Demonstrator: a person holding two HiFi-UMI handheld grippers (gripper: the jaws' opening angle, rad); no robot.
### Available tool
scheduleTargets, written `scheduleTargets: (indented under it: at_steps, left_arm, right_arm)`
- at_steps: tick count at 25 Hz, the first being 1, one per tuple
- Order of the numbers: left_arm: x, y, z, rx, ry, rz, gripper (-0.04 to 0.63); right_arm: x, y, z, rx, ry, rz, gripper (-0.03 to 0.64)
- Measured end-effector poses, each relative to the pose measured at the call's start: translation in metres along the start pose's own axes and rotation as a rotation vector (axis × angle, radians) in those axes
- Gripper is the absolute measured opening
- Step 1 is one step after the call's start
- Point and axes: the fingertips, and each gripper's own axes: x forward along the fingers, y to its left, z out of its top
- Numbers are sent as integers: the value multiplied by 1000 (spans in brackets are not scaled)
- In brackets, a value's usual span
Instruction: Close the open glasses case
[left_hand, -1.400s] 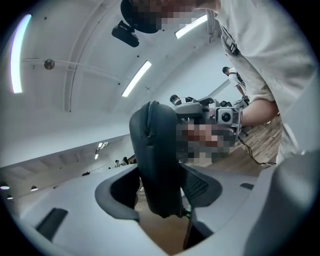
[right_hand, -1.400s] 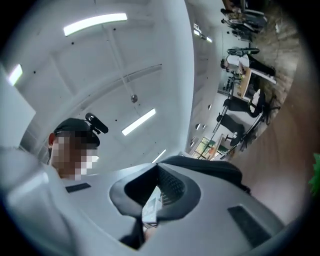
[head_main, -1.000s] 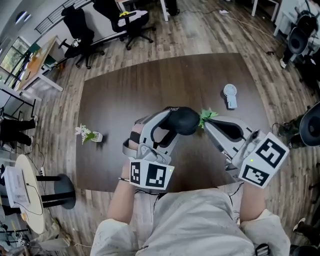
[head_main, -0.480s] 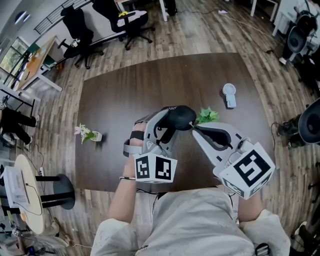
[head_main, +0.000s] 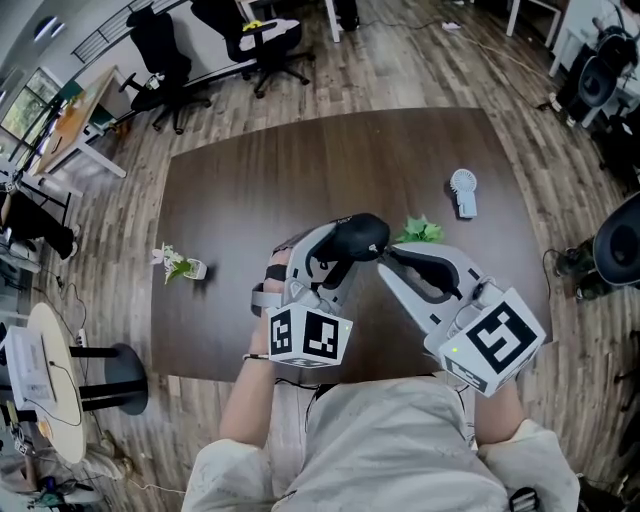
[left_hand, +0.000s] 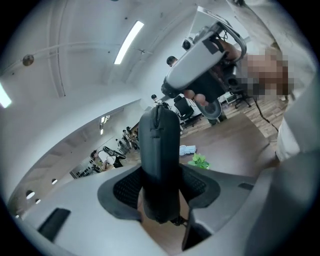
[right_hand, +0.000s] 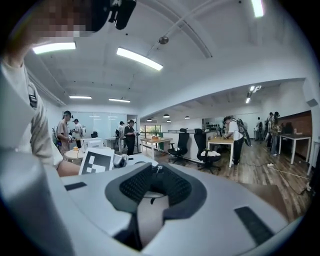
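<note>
Glasses case (head_main: 362, 238), black and zip-sided, is at centre frame in the head view, held up off the dark worktop (head_main: 230, 200). The left gripper (head_main: 338, 252) has its jaws clamped across the case's middle. In the left gripper view the case stands on end between the pads, its zip seam running up the near edge. The two halves look brought together, though I can't tell from here whether the zip is run all the way round. A second ago the right gripper (head_main: 382, 255) sat further right with its jaws together, tip by the green sprig (head_main: 420, 230). It has since swung left, so the tip now lies just beside the case's right end. Its jaws have just been opening and now stand a little apart. The right gripper view shows only a small pale metal bit at the tip, possibly the zip pull, with no pad pressing on it. My reading is that the right side is either about to take the pull or has just let it go. Either way, closing the case now depends on the zip, with the left grip steadying it. The white fan (head_main: 461, 190) at upper right and the small flower pot (head_main: 178, 267) at left sit well apart from the work.
</note>
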Motion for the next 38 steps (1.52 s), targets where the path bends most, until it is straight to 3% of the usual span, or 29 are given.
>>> scheduleTargets:
  at_steps: [2,6,10,14,23,29,32,33,36,38]
  left_arm:
    - [-4,0,0,-69,-39,-20,219]
    - [-27,-1,31,-244,-237,-159,221]
    - [-53,-15,60,-285,-395,-343,221]
    - [-64,-27,65,-309,-430,-424,222]
    - [-71,-39,64,-335,-432,-492,224]
    - [-68,-37,59,-328,-417,-462,238]
    - [-65,-28,49,-328,-409,-385,258]
    - [-64,-23,43,-353,-412,-343,262]
    - [-63,-2,23,-529,-422,-184,256]
    - [-61,8,5,-581,-385,-82,233]
  right_arm:
    - [-3,0,4,-36,-42,25,165]
    - [-11,2,13,-75,-138,132,222]
    - [-19,17,23,-19,-211,362,300]
    - [-17,28,19,-38,-198,472,281]
    - [-16,42,11,-21,-170,577,270]
    - [-14,46,13,-72,-183,566,256]
    - [-13,33,13,-82,-187,504,256]
    - [-12,27,13,-89,-184,471,256]
    - [-3,7,5,-120,-141,349,256]
    - [8,-5,-5,-139,-98,266,256]
